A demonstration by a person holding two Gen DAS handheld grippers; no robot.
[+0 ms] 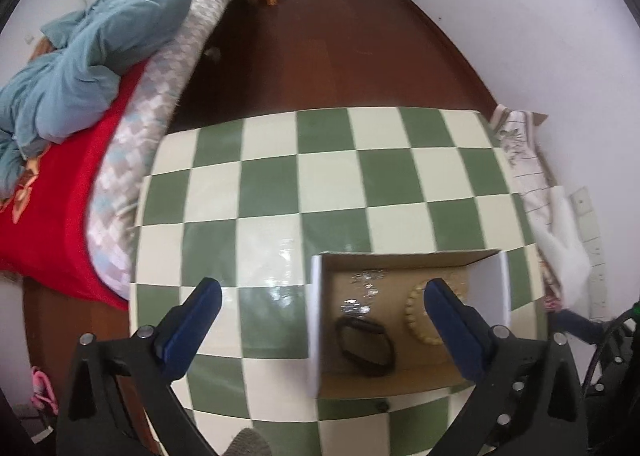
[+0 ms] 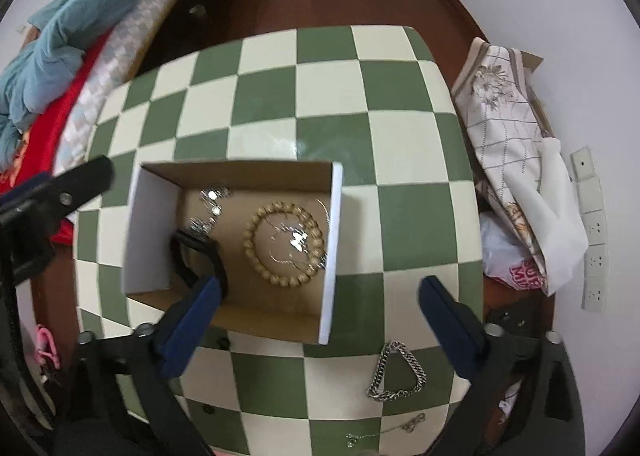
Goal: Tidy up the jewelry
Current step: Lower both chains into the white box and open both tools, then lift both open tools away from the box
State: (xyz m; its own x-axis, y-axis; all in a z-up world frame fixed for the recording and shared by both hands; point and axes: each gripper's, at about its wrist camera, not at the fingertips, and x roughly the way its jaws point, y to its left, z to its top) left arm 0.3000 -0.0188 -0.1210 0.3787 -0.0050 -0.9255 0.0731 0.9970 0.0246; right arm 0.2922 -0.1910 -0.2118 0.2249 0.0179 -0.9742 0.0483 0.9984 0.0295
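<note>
Left gripper [image 1: 322, 290] spread wide and empty, right gripper [image 2: 320, 288] likewise, cardboard box [image 2: 335, 216] on checkered table [image 2: 340, 96] holding bead bracelet [image 2: 285, 245] and black band [image 2: 198, 256], silver chain [image 2: 396, 372] beside it, bag [image 2: 516, 268] lettering unreadable.

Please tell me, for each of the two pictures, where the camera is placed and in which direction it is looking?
Left wrist view: sits on the left hand-held gripper, looks down across the checkered table toward bed and door; both open blue fingers show.
Right wrist view: sits on the right hand-held gripper, looks down at the cardboard box and the silver chain bracelet beside it; its open fingers show, the left gripper at the left edge.
Shared: table, box, beaded bracelet, black band.
</note>
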